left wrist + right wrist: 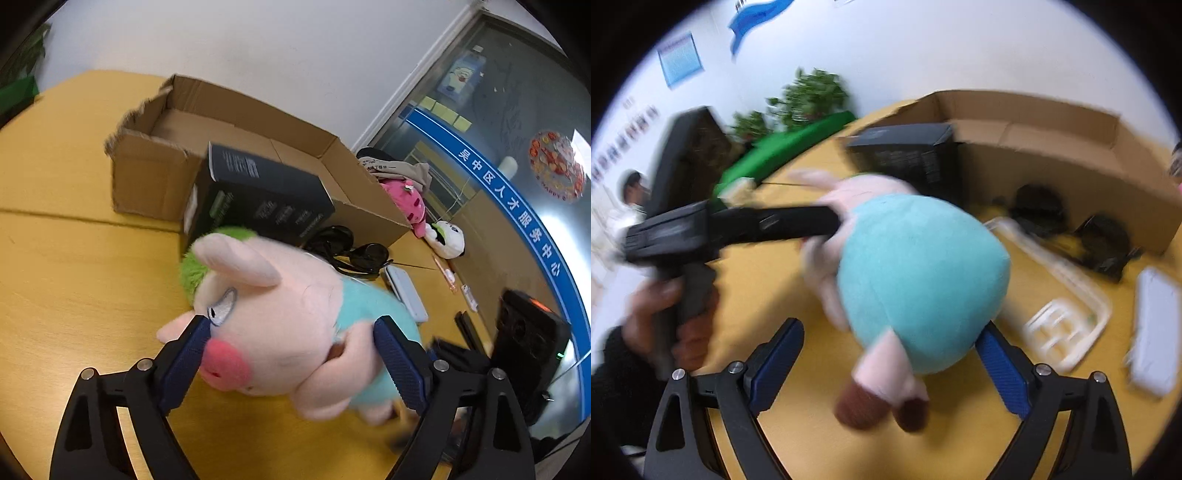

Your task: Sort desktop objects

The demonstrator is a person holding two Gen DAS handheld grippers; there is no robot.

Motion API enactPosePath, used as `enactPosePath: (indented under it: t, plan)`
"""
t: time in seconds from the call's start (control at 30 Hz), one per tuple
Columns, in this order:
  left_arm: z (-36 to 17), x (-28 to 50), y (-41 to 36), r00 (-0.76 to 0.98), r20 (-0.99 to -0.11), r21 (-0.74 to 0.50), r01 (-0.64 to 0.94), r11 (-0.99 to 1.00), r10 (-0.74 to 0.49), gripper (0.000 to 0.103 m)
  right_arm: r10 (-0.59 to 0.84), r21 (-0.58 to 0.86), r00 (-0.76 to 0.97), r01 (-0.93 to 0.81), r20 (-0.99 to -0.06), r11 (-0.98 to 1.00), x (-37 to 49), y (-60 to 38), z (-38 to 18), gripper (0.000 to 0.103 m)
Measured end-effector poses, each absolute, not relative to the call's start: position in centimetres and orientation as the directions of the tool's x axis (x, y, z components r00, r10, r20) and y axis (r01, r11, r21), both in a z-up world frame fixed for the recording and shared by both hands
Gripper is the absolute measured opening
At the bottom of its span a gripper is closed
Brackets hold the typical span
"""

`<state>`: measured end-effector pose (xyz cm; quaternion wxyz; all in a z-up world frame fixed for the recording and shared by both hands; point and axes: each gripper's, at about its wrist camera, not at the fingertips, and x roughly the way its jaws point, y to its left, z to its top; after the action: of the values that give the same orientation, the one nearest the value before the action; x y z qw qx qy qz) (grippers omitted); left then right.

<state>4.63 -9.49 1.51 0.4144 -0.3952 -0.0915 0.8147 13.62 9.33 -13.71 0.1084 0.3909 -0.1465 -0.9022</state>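
A pink pig plush in a turquoise dress, with a green tuft on its head, is held above the yellow table. My left gripper is shut on the plush's head, a blue pad at each side. In the right wrist view the plush's turquoise body hangs between my right gripper's open fingers; the left finger stands clear of it, and the left gripper's body reaches in from the left. An open cardboard box lies behind.
A dark carton leans on the cardboard box. Black sunglasses, a white case, a white frame, pens and dark devices lie on the table. More plush toys sit at the far right.
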Motion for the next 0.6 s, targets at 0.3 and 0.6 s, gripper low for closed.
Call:
enactPosePath:
  t: [0.3, 0.6]
  plan:
    - [1.7, 4.0, -11.0, -0.328, -0.569, -0.520, -0.567, -0.639, 0.754, 0.092, -0.254, 0.265, -0.731, 0.103, -0.633, -0.959, 13.6, 10.2, -11.5, 0.095]
    - [0.2, 4.3, -11.0, -0.311, -0.522, -0.559, -0.579, -0.594, 0.794, 0.091, -0.280, 0.242, -0.730, 0.160, -0.624, -0.957, 11.4, 10.9, -10.6, 0.095]
